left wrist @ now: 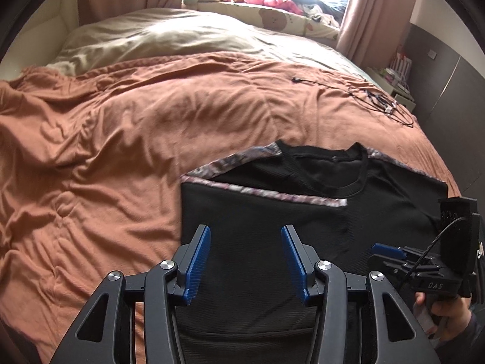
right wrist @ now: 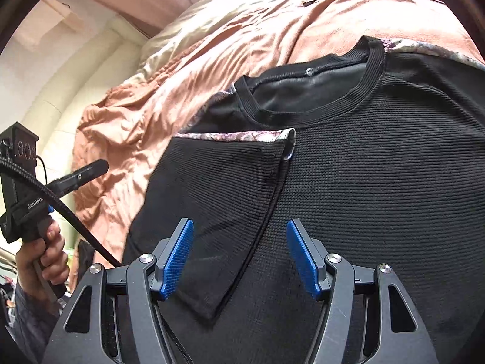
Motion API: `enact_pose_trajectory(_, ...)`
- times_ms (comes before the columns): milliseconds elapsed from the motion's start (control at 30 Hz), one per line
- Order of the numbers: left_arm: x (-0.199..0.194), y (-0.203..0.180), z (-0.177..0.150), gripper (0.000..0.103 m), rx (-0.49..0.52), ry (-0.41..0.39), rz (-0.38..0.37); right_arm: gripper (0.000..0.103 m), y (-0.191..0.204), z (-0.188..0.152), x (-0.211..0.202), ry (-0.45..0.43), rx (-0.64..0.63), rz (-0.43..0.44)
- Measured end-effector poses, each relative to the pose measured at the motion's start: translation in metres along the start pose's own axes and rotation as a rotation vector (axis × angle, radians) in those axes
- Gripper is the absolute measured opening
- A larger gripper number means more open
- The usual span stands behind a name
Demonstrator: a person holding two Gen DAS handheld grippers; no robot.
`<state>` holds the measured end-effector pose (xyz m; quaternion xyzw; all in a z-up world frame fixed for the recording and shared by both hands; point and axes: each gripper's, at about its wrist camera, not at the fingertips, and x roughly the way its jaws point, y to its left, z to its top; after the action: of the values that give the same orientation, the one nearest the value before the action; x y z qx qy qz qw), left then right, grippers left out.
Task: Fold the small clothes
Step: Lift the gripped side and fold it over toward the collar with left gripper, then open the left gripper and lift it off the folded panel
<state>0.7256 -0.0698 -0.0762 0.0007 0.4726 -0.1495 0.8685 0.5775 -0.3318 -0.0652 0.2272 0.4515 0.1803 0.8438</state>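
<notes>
On the near end of the bed [left wrist: 127, 127], over the rust-coloured cover, the black shirt [left wrist: 379, 200] lies flat with its collar [right wrist: 306, 97] pointing away from you and its hem running back under both sets of tongs. Its long axis runs straight ahead, from you towards the pillows. One sleeve [right wrist: 218, 182], the one on your left, is already folded in across the chest, its patterned trim [left wrist: 272, 194] lying crosswise below the neckline; the other side looks not yet folded.

Your left tongs [left wrist: 245, 261] hang released over the folded sleeve's panel, nothing between the blue pads. Your right tongs [right wrist: 239, 257] are likewise released, straddling the slanting edge of that sleeve near its lower corner, without pinching it.

What the next move likely turns on: the unfolded side lies off to the right of both tongs, and the right hand [left wrist: 448, 312] is the nearer one. You would reach outward to that edge, then carry it in across the axis.
</notes>
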Motion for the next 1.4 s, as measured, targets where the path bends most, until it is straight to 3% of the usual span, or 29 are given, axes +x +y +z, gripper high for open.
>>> enact_pose_trajectory(133, 0.019, 0.024, -0.013, 0.034, -0.037, 0.028, 0.006, 0.041, 0.001, 0.001, 0.02, 0.019, 0.008, -0.02)
enact_pose_trajectory(300, 0.042, 0.046, -0.029, 0.033, -0.061, 0.056, 0.008, 0.029, 0.003, 0.003, 0.034, -0.005, 0.009, -0.059)
enact_pose_trajectory(433, 0.059, 0.057, -0.038, 0.033, -0.074, 0.085, 0.018, 0.002, 0.001, 0.005, 0.04, -0.025, 0.035, -0.088)
enact_pose_trajectory(700, 0.069, 0.067, -0.058, 0.033, -0.079, 0.126, 0.061, 0.0, 0.001, -0.003, 0.029, -0.054, 0.022, -0.132)
enact_pose_trajectory(933, 0.045, 0.069, -0.071, 0.033, -0.113, 0.149, 0.104, 0.005, 0.015, -0.004, 0.004, -0.028, 0.011, -0.156)
enact_pose_trajectory(1000, 0.033, 0.066, -0.073, 0.033, -0.122, 0.143, 0.107, 0.029, 0.019, -0.005, -0.013, -0.044, 0.011, -0.15)
enact_pose_trajectory(1033, 0.027, 0.063, -0.074, 0.033, -0.125, 0.137, 0.105, 0.055, 0.019, -0.007, -0.02, -0.053, 0.019, -0.138)
enact_pose_trajectory(1067, 0.02, 0.06, -0.074, 0.033, -0.127, 0.129, 0.103, 0.069, 0.02, -0.011, -0.032, -0.072, 0.037, -0.134)
enact_pose_trajectory(1233, -0.016, 0.036, -0.08, 0.035, -0.141, 0.104, 0.079, 0.07, 0.032, -0.023, -0.075, -0.118, 0.024, -0.167)
enact_pose_trajectory(1300, -0.031, 0.022, -0.082, 0.041, -0.148, 0.088, 0.062, 0.07, 0.043, -0.03, -0.1, -0.186, -0.017, -0.211)
enact_pose_trajectory(1333, -0.037, 0.016, -0.083, 0.049, -0.149, 0.079, 0.058, 0.07, 0.047, -0.033, -0.111, -0.208, -0.032, -0.215)
enact_pose_trajectory(1400, -0.05, 0.002, -0.085, 0.06, -0.14, 0.055, 0.059, 0.07, 0.053, -0.043, -0.132, -0.233, -0.04, -0.187)
